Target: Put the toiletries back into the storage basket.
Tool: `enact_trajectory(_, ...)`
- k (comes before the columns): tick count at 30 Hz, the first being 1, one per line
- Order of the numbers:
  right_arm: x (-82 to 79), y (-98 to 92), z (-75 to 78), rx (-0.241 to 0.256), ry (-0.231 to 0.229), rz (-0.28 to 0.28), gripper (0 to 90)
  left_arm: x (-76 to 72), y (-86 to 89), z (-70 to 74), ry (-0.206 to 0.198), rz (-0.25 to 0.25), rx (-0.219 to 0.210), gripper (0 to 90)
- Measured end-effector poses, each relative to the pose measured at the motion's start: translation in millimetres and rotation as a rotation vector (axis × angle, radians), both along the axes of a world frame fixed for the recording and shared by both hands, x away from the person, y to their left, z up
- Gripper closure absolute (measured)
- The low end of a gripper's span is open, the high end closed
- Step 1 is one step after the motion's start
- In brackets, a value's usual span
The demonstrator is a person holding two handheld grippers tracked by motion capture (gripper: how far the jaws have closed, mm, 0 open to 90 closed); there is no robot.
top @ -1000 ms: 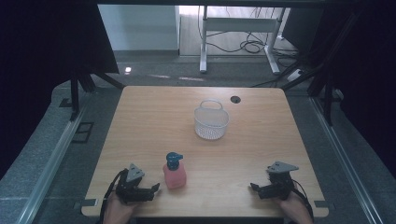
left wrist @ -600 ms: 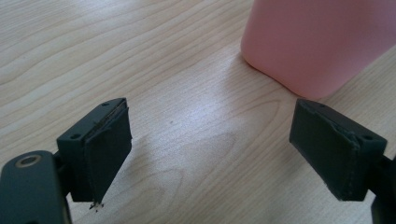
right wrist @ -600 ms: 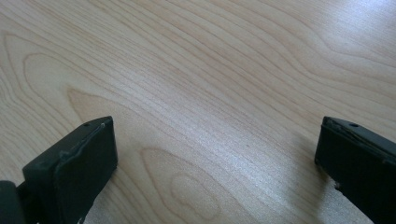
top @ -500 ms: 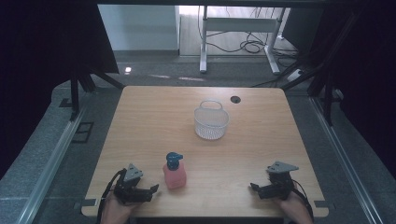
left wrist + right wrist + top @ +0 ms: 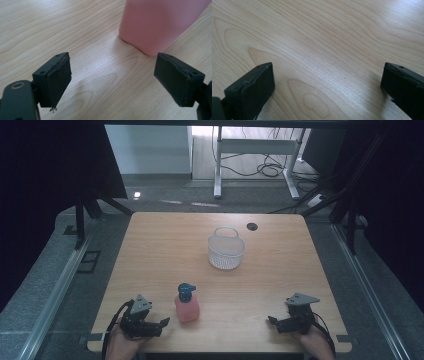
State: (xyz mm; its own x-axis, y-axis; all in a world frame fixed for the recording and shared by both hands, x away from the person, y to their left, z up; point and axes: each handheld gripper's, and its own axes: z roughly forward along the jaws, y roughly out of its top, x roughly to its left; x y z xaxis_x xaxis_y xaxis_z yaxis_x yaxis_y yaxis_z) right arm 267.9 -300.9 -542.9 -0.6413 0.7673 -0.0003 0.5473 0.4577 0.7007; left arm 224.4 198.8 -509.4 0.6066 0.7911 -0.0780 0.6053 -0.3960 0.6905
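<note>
A pink bottle (image 5: 187, 308) with a blue pump top (image 5: 186, 291) stands upright near the table's front edge, left of centre. My left gripper (image 5: 162, 323) rests on the table just left of it, open, jaws pointing at the bottle; in the left gripper view the pink bottle (image 5: 160, 22) stands a little beyond my open left gripper (image 5: 123, 82). A white mesh basket (image 5: 226, 249) with a handle stands past the table's middle. My right gripper (image 5: 272, 321) lies at the front right, open and empty; the right gripper view has bare wood between the jaws of the right gripper (image 5: 327, 87).
The wooden table (image 5: 165, 245) has a round cable hole (image 5: 252, 226) at the back. Dark curtains hang on both sides. Beyond the far edge, a desk frame (image 5: 252, 150) and cables lie on the floor.
</note>
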Motion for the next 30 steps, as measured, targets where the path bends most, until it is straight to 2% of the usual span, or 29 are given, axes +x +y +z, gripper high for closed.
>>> enact_trajectory(18, 0.0, 0.0, 0.0, 0.000, 0.000, 0.000, 0.0, -1.0, -3.3, 19.3, -0.003, -0.050, -0.061, 18.0)
enact_trajectory(30, 0.0, 0.0, 0.0, 0.000, 0.000, 0.000, 0.0, 0.3, -10.1, 31.4, -0.025, -0.068, -0.079, 19.0)
